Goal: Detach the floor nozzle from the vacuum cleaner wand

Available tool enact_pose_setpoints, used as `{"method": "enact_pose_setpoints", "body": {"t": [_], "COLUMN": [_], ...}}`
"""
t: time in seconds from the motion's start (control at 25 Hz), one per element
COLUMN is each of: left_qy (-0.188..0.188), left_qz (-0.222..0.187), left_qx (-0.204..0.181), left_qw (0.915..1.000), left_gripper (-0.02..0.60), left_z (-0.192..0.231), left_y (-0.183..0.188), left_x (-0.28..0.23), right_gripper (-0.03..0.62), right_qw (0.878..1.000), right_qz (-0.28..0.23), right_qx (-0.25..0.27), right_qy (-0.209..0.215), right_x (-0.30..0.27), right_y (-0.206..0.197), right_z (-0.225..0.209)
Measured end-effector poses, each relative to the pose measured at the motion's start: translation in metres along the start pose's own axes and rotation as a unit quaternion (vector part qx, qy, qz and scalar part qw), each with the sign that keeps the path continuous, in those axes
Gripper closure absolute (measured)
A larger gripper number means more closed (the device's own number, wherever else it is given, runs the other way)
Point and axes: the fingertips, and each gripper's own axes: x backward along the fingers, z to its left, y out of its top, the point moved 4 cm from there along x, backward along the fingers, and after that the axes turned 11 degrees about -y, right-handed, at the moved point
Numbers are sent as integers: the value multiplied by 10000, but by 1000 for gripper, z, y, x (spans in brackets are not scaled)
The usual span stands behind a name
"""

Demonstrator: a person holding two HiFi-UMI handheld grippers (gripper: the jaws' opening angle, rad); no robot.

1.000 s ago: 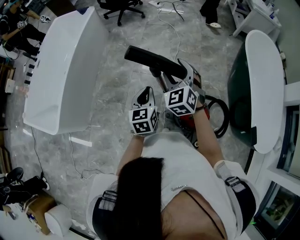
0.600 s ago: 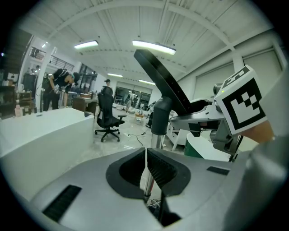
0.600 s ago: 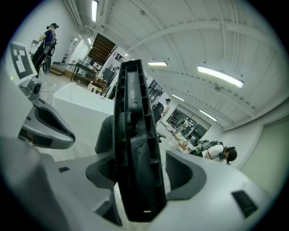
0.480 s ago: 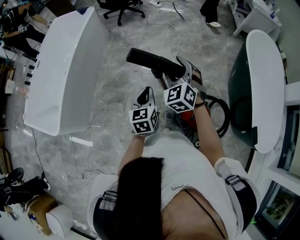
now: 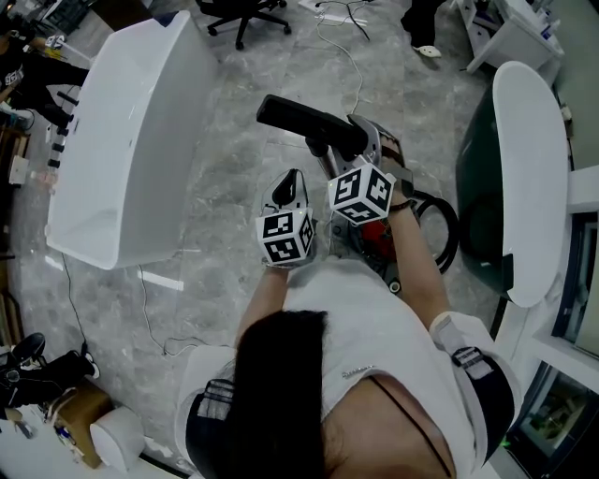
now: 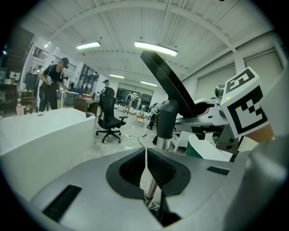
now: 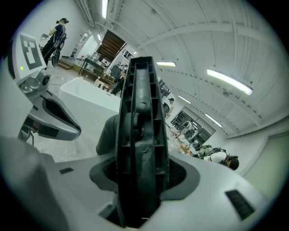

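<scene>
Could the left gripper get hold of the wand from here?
Probably yes. The wand stands just beyond the left gripper with nothing between them, though its shut jaws would have to open first.

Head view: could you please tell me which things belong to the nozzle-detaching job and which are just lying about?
Job: floor nozzle, wand, red vacuum body, hose.
Lying about: white tub, office chair, paper roll.

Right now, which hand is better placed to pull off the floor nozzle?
Probably right: the right gripper has just been closing its jaws on the floor nozzle between them; the left gripper is shut and empty, the wand beyond it.
</scene>
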Motion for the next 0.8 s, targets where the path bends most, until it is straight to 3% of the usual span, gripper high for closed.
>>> {"method": "enact_pose_setpoints", "body": {"t": [0.56,0.8], "left_qy": [-44,-298], "left_qz": [-55,-178], "left_qx": [47,73], "left_qw": [10000,9994], "left_gripper": [566,565], "left_z": [-4,-7], "left_y": [-1,5], "left_x": [-6,-12], "right_gripper": [378,376], "right_qw": [9999,9999], "right_qz": [60,87], "right_qx": [-3,-19], "right_qy": [90,129], "right_x": [0,-2], "right_y": [0,1], "right_z": [0,-1]}}
